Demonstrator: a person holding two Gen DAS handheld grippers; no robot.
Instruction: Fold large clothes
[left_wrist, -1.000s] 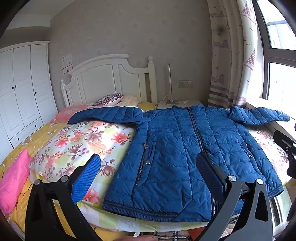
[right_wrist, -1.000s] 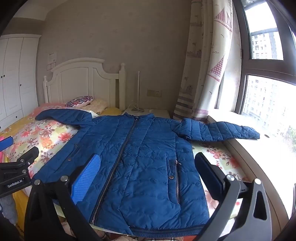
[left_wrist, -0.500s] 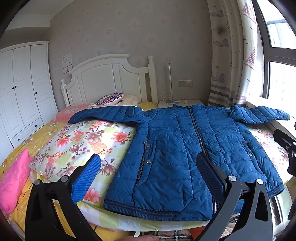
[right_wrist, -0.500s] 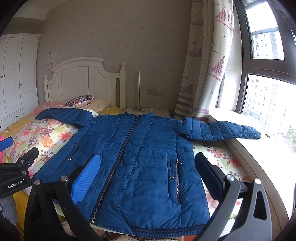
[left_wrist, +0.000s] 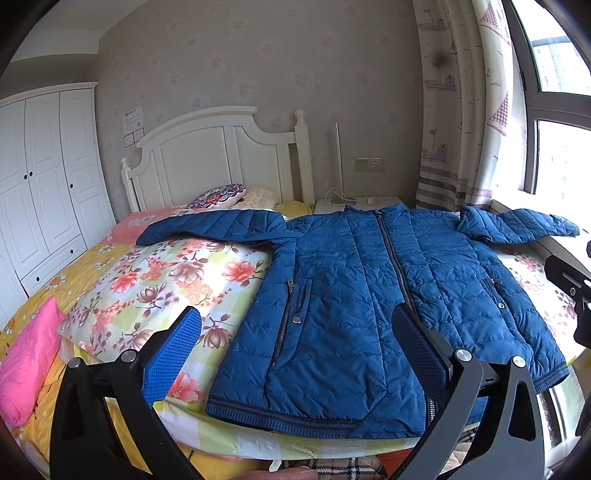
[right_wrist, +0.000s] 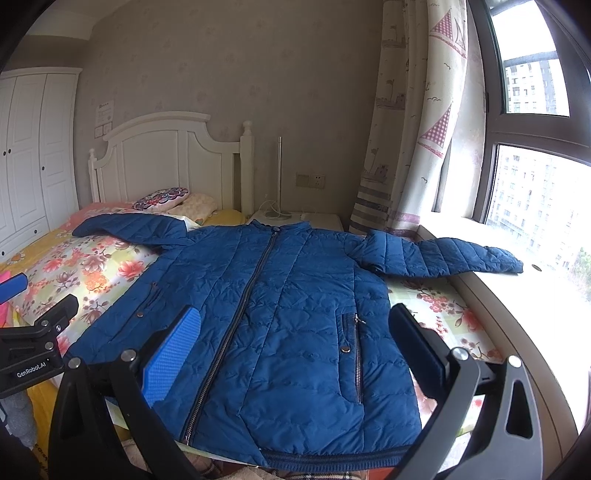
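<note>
Blue jacket (left_wrist: 354, 306): quilted, zipped up, lying flat face-up on the bed (left_wrist: 159, 280), both sleeves spread out to 9 and 3 o'clock, hem hanging at the near edge.
Left gripper (left_wrist: 295, 354): fingers wide apart, hovering over the hem's left half, holding nothing.
Right gripper (right_wrist: 291, 347): also spread wide, empty, over the hem's right half.
Right sleeve (right_wrist: 443, 256): cuff reaches onto the windowsill (right_wrist: 517, 295).

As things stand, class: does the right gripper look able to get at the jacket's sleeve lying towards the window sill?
Probably yes. The right gripper is open and holds nothing, and nothing lies on or before the sleeve of the jacket; it would have to move forward over the bed.
</note>
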